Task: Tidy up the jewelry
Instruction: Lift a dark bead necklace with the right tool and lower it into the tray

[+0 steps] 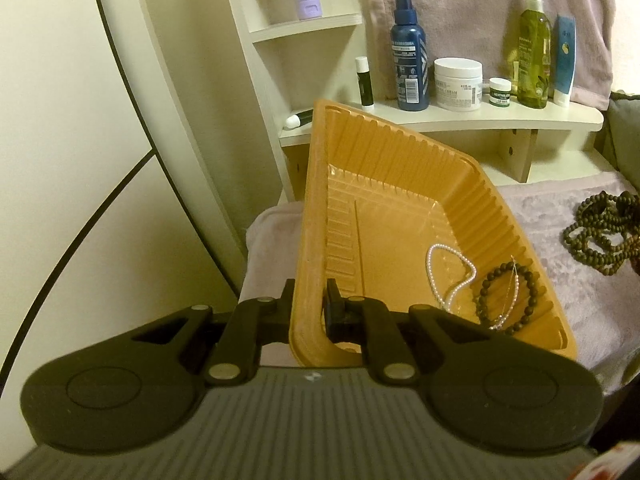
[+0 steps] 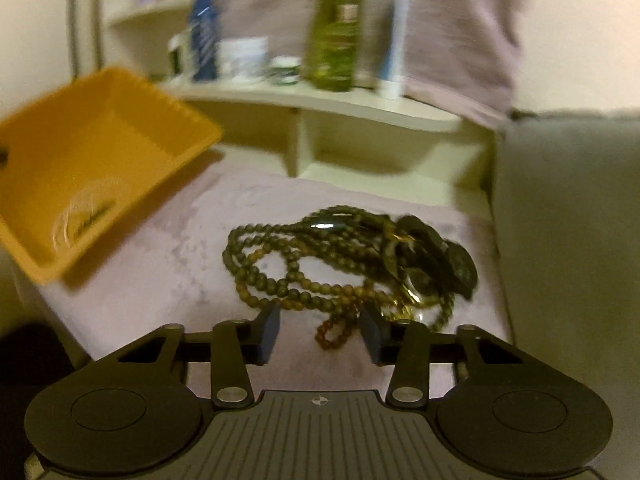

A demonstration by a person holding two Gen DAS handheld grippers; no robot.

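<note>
Two tongs, left gripper point(image 1: 310, 300) pinching orange tray point(image 1: 400, 184) rim, right gripper point(image 2: 320, 330) spread, blurred bead pile point(image 2: 320, 264) just ahead, amber loop point(image 2: 334, 334) seemingly between fingers, bottles point(image 1: 408, 60) beyond.

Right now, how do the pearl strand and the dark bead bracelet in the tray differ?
The pearl strand is white with tiny beads; the bracelet is dark with larger beads. The strand lies in a loose, irregular loop; the bracelet keeps a round ring. Both lie in the orange tray's low corner.

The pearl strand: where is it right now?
In the left wrist view, the pearl strand lies inside the orange tray, toward its lower right, just left of the dark bead bracelet.
</note>
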